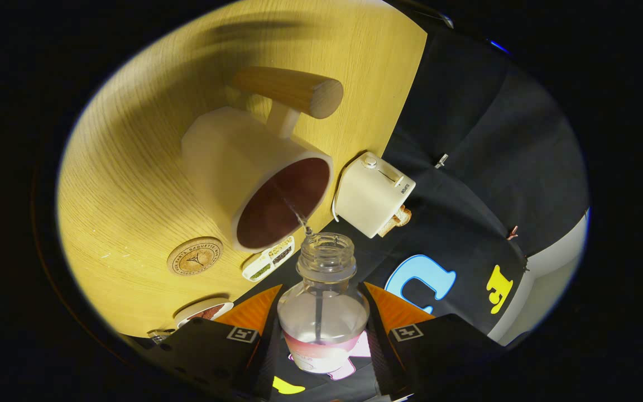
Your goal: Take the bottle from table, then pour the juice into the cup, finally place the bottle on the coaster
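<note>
Lower left on the wooden table [132, 184] lies the round coaster [195, 256]. Above centre, the cup [254, 173] with its wooden handle takes a thin stream. Bottom centre, the gripper [322, 329] is clenched on the clear bottle [323, 312], both fingers against its belly. It looks light, stiff and slick, probably nearly empty; the belly hold suits. The gripper is rolled hard over, the bottle's open mouth aimed at the cup.

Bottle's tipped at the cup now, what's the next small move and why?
Probably hold the tilt a moment longer. The tool is shut on the bottle, a thin stream runs from its mouth into the cup, and liquid is left in the bottle. The coaster waits beside the cup.
</note>
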Motion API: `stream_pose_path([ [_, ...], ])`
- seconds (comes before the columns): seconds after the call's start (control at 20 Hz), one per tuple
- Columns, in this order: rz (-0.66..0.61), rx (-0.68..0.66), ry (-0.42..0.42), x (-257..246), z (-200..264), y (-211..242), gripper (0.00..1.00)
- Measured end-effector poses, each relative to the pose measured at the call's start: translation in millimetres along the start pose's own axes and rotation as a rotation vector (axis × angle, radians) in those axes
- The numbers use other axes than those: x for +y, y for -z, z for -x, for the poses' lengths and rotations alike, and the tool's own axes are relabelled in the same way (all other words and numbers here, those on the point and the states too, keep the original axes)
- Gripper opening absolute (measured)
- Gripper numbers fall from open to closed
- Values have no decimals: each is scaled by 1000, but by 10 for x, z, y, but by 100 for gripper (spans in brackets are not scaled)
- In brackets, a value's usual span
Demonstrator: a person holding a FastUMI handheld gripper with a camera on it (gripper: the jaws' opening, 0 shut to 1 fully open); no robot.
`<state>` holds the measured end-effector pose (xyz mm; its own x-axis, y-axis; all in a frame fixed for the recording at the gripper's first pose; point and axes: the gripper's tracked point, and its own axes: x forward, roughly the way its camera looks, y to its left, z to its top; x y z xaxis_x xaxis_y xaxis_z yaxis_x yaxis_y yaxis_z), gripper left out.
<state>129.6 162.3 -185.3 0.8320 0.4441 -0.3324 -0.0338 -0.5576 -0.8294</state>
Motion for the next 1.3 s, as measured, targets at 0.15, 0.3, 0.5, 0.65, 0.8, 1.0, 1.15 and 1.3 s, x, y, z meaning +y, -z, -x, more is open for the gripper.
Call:
stream_pose_path([
  [0.15, -1, 1, 3, 1, -5, 2, 71],
  [0.3, 6, -7, 5, 8, -13, -15, 71],
  [0.5, 13, -25, 17, -5, -23, -41, 71],
  [0.65, 3, -23, 16, 20, -37, -20, 71],
  [0.8, -31, -17, 18, 47, -45, -2, 71],
  [1.0, -115, -17, 35, 64, 22, -16, 71],
  [1.15, -183, -27, 55, -2, 60, 9, 71],
  [1.3, -308, -19, 59, 36, 99, 79, 71],
])
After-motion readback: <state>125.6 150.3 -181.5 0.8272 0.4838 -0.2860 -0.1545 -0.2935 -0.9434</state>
